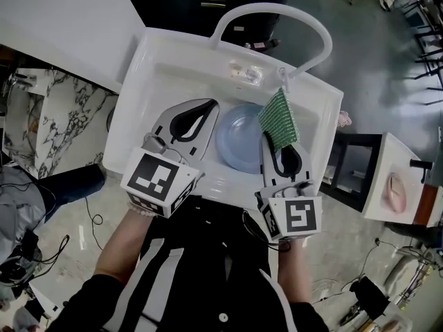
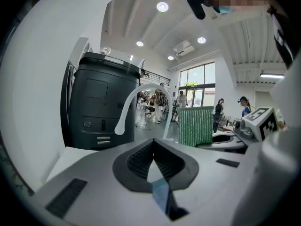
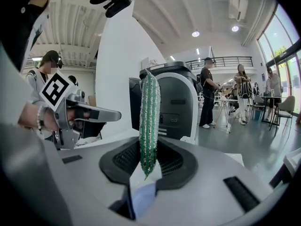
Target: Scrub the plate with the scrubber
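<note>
- The plate (image 1: 239, 140) is round, smooth and pale blue, with a shallow well and a wide rim. It lies flat in the basin of the sink (image 1: 138, 75), between the two grippers.
- The scrubber (image 1: 279, 120) is a flat green pad with a ribbed, glittery mesh surface. It stands on edge over the plate's far right rim; whether it touches the plate cannot be told.
- The right gripper (image 1: 274, 140) has smooth grey jaws with dark ridged pads, and they are clamped on the scrubber's near end.
- The left gripper (image 1: 210, 105) has its jaws pressed together with nothing between them. In the head view it overlaps the plate's left rim; contact there cannot be told.
- The sink is glossy white with rounded corners. A white arched faucet (image 1: 277, 12) curves over its far side, above the scrubber.
- Beyond the sink stands a dark grey machine (image 2: 96, 107) with a rounded top.
- To the left lies a marble-patterned surface (image 1: 55, 116), veined black on white.
- People (image 3: 209, 98) stand far off on the shiny floor.
</note>
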Available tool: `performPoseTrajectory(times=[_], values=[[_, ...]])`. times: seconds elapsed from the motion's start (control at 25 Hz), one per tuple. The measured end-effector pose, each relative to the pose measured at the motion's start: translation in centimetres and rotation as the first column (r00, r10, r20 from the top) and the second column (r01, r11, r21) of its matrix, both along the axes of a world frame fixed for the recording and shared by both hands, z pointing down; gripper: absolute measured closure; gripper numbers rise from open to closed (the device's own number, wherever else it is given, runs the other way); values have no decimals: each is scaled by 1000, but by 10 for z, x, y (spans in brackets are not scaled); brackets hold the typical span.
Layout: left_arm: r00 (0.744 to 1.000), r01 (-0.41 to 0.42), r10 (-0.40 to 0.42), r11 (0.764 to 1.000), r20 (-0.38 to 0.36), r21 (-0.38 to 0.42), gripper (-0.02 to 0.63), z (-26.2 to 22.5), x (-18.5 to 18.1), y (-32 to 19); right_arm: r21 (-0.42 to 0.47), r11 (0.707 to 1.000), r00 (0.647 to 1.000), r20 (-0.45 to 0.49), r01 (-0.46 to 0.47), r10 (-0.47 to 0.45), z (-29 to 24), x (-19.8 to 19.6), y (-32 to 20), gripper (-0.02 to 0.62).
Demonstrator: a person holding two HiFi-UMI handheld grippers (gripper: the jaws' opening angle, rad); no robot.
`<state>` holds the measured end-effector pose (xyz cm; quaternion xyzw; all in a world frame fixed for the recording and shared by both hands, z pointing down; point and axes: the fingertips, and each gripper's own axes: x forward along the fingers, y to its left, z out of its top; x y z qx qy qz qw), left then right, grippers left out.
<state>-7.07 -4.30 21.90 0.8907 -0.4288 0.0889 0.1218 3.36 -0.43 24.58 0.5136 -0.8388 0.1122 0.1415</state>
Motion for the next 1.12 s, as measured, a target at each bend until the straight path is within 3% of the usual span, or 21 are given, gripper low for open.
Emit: performPoseTrajectory(times=[0.4, 0.56, 0.72, 1.12], values=[[1000, -28, 28, 1000, 12, 8, 606, -1, 8, 9, 62, 998, 1000, 5, 1, -2, -9, -2, 2, 503], [999, -33, 33, 999, 4, 11, 606, -2, 10, 10, 2, 1000, 1000, -18, -20, 20, -5, -1, 7, 503], [999, -39, 39, 999, -7, 12, 606, -3, 13, 9, 57, 998, 1000, -9, 3, -2, -8, -3, 6, 503], [998, -55, 55, 998, -4, 17, 606, -2, 15, 10, 52, 999, 1000, -18, 13, -13, -6, -6, 7, 503]])
